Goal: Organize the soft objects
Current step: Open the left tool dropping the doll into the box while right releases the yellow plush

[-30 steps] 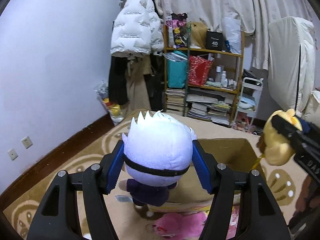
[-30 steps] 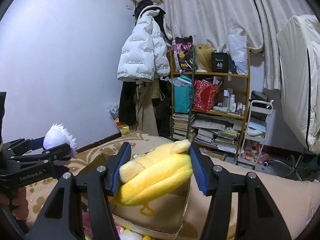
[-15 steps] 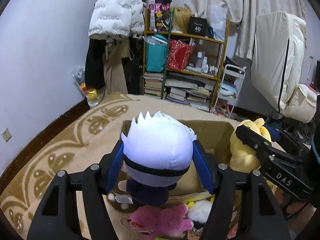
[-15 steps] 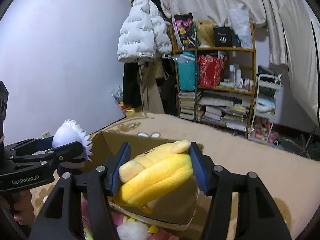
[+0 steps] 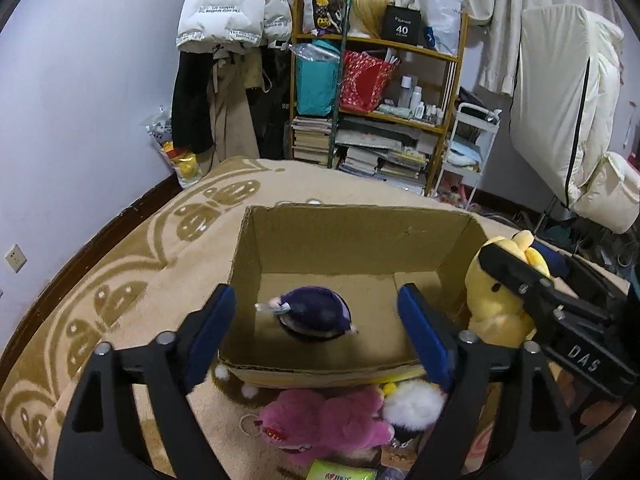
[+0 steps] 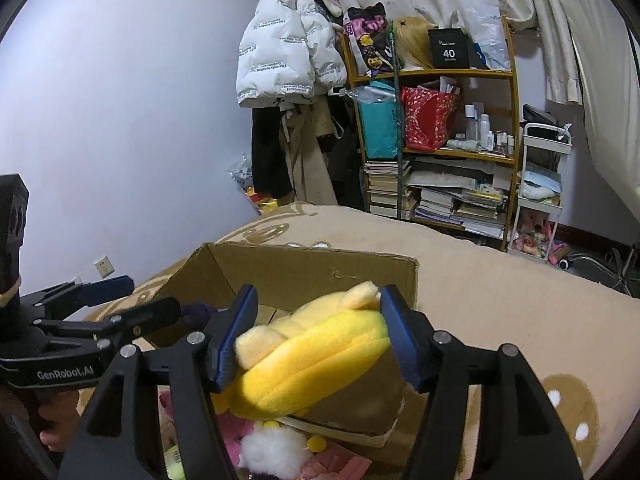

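An open cardboard box point(image 5: 360, 236) stands on the patterned carpet. A plush doll point(image 5: 310, 314) in dark purple clothes lies inside on the box floor. My left gripper point(image 5: 316, 334) is open and empty above the box's near edge. My right gripper point(image 6: 316, 332) is shut on a yellow plush toy point(image 6: 316, 356) and holds it over the box's near right corner point(image 6: 400, 280). The same yellow plush point(image 5: 496, 304) shows at the right in the left wrist view. A pink plush point(image 5: 332, 420) and a white fluffy toy point(image 5: 414, 404) lie on the floor in front of the box.
A wooden shelf point(image 5: 380, 100) with books, bags and bottles stands against the far wall. Coats point(image 5: 232, 52) hang to its left. A white cart point(image 5: 468, 148) stands at its right. A green packet point(image 5: 342, 472) lies near the bottom edge.
My left gripper opened and the white-haired doll dropped into the box. Both grippers tilted down toward the box. The right gripper still holds the yellow plush.
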Available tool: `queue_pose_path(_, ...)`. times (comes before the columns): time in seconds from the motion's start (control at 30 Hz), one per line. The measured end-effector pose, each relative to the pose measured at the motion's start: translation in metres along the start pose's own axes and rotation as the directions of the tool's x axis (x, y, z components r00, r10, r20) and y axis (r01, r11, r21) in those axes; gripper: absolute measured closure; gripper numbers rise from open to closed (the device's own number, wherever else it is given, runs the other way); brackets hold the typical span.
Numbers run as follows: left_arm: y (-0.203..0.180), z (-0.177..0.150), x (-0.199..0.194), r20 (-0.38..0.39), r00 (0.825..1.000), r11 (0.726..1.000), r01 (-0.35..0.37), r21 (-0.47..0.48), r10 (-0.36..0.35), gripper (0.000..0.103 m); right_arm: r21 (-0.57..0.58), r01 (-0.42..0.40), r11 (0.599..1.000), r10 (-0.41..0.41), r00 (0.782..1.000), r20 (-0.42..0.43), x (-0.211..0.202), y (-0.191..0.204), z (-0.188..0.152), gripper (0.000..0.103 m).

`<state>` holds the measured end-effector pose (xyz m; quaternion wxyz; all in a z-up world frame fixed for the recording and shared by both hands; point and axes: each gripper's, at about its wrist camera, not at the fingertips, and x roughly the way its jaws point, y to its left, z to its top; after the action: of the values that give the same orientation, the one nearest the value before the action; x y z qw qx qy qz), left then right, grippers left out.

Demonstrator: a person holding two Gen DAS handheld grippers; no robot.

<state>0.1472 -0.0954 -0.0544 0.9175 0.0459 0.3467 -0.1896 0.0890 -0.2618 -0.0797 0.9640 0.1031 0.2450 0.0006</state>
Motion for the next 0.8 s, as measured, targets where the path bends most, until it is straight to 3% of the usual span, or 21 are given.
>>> queue_pose_path(0.23,-0.003,-0.004,-0.011,-0.023,0.999,0.999,-0.039,0.016,0.039,0.013,0.037,-0.001,0.999,0.000,1.000,0.024,-0.015,-0.004,0.004,0.006)
queue_pose_path(0.3,-0.003,-0.007,-0.016,-0.025,0.998,0.998,-0.049,0.029,0.049,0.007,0.051,-0.006,0.999,0.005,1.000,0.021,-0.021,-0.003,0.003,0.000)
queue_pose_path(0.53,-0.001,-0.015,-0.046,-0.022,0.994,0.994,-0.102,0.047,0.103,0.006,0.052,0.011,0.999,-0.011,1.000,0.002,-0.051,0.003,0.002,0.000)
queue_pose_path(0.8,0.020,-0.022,-0.077,-0.086,0.993,0.996,-0.086,-0.031,0.083,0.005,0.100,0.046,0.994,-0.043,0.999,-0.031,-0.092,0.003,-0.013,0.000)
